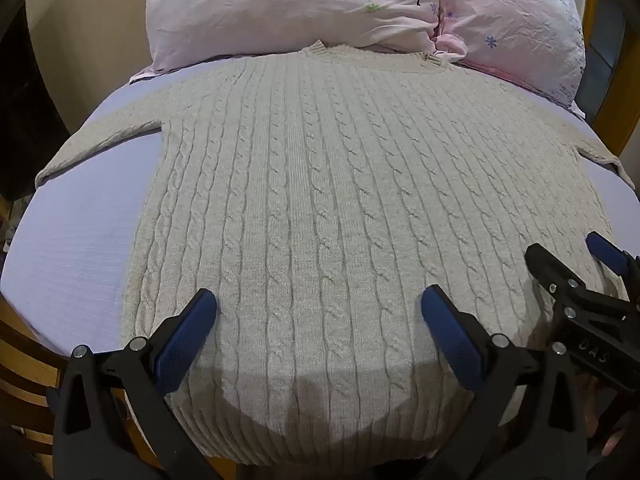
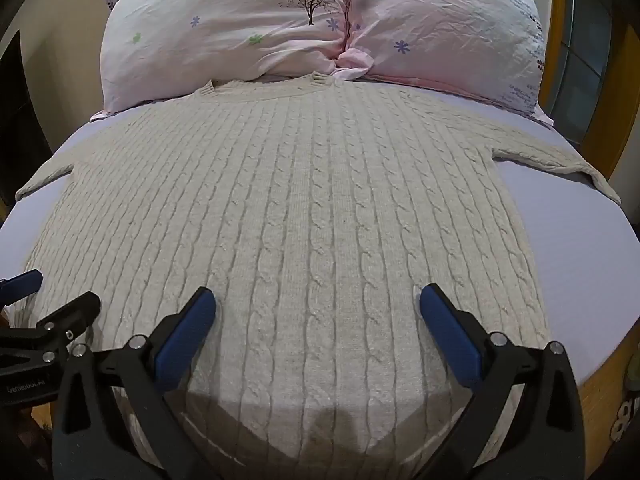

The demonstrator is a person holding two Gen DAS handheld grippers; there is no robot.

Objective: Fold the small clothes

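A beige cable-knit sweater point(image 1: 312, 208) lies flat on a lavender bed sheet point(image 1: 76, 240), collar at the far end, both sleeves spread out sideways. It also shows in the right wrist view point(image 2: 304, 216). My left gripper point(image 1: 318, 304) is open and empty, above the sweater's lower part near the hem. My right gripper point(image 2: 318, 304) is open and empty too, over the lower right part of the sweater. The right gripper appears at the right edge of the left wrist view point(image 1: 576, 272); the left gripper appears at the left edge of the right wrist view point(image 2: 48, 300).
Two pink flowered pillows point(image 1: 288, 8) point(image 2: 448, 24) lie at the head of the bed, touching the sweater's collar. A wooden bed frame point(image 1: 24, 376) runs along the near edge. The lavender sheet shows at the right of the sweater point(image 2: 580, 264).
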